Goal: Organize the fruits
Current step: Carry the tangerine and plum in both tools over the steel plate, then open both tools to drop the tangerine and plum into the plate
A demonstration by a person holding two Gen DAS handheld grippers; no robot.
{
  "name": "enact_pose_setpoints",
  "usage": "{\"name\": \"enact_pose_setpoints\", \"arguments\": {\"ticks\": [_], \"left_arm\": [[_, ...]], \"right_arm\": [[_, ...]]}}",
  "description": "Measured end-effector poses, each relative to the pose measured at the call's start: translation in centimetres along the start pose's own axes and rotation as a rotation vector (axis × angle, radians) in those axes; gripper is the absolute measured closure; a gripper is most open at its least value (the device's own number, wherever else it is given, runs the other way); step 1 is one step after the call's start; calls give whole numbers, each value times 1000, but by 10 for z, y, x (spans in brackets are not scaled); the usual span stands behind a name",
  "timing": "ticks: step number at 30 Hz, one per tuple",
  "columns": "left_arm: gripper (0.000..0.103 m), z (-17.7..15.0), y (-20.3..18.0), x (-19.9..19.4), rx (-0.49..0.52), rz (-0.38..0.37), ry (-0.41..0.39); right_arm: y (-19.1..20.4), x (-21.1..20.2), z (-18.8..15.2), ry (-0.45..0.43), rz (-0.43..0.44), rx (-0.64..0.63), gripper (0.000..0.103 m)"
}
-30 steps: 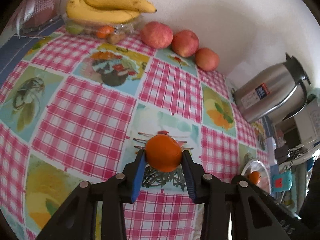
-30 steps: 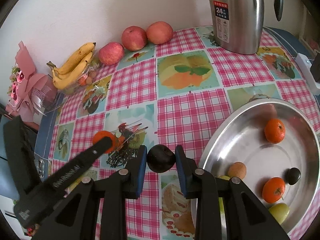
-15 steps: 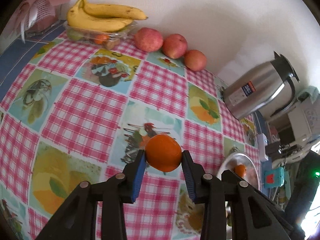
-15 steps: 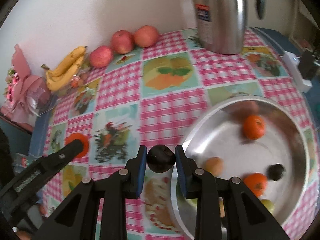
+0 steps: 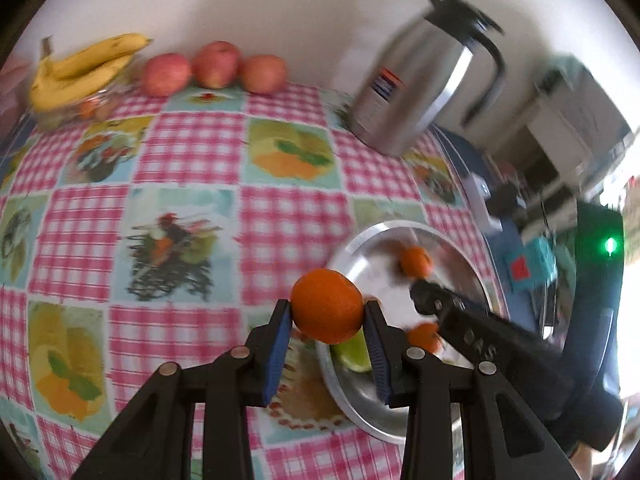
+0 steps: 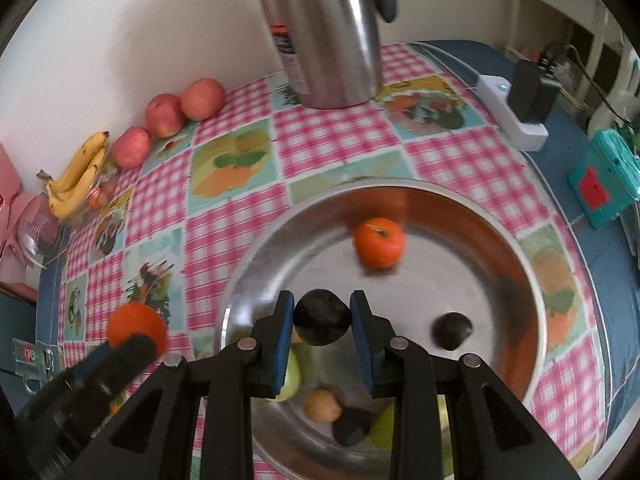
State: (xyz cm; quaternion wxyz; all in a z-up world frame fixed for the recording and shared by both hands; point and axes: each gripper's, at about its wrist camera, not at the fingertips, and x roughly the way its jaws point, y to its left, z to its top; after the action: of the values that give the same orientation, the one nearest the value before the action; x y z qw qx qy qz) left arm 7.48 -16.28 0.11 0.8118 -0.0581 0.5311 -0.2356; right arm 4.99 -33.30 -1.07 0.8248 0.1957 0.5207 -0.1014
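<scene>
Tablecloth (image 6: 332, 140) in pink checks is filling both frames, and a silver tray (image 6: 472, 216) is sitting lower right. Left gripper (image 5: 326, 334) is squeezing an orange (image 5: 326, 304) at the tray's left rim. Right gripper (image 6: 322, 328) is squeezing a dark plum (image 6: 322, 322) over the tray's middle.

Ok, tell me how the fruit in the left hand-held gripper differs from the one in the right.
The mandarin in the left hand-held gripper is bright orange and larger; the plum in the right hand-held gripper is near-black and smaller. The mandarin hangs over the metal bowl's rim, the plum over its inside. Both are round and clamped between blue pads.
</scene>
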Motion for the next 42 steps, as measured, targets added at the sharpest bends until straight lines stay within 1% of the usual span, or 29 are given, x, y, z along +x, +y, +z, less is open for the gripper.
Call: {"name": "enact_pose_setpoints", "arguments": {"ticks": [3,7,9,11,15,20,23,26,32,35,37,39,40,41,42], "left_arm": [[64,-7,-14,7,35,-6,29],[64,-17,-18,13,45,11,56],[64,-23,-20,16,47,3,69],[64,-26,-23,17,53,-4,76],[64,-34,-29,18,75,7,84],[64,-39,-34,19,93,12,87],[64,-40,-34,24,90,13,105],[64,-40,-32,28,77,8,117],[64,-41,-27,31,50,-4,134],[62,-41,-28,30,46,-14,132],[62,-41,-27,28,37,-21,130],[57,-41,-24,24,21,-38,121],[50,-41,-23,23,16,-44,116],[47,-41,-22,20,9,-49,108],[47,-41,-21,18,6,-51,104]], "right_arm": [[-10,-2,-3,0,-3,17,73],[-18,-2,-9,10,-1,23,73],[-19,-2,-12,12,1,22,73],[-19,-2,-14,14,8,18,73],[-16,-1,-19,18,10,5,73],[-15,0,-18,4,27,8,73],[-13,5,-19,4,31,3,73],[-13,12,-20,24,31,2,73],[-12,11,-20,21,28,6,73],[-13,10,-20,18,28,8,70],[-12,8,-20,14,28,6,62],[-12,6,-20,12,22,1,62],[-12,4,-21,8,21,-1,61],[-13,2,-21,5,22,-2,61],[-13,0,-21,0,24,-2,61]]}}
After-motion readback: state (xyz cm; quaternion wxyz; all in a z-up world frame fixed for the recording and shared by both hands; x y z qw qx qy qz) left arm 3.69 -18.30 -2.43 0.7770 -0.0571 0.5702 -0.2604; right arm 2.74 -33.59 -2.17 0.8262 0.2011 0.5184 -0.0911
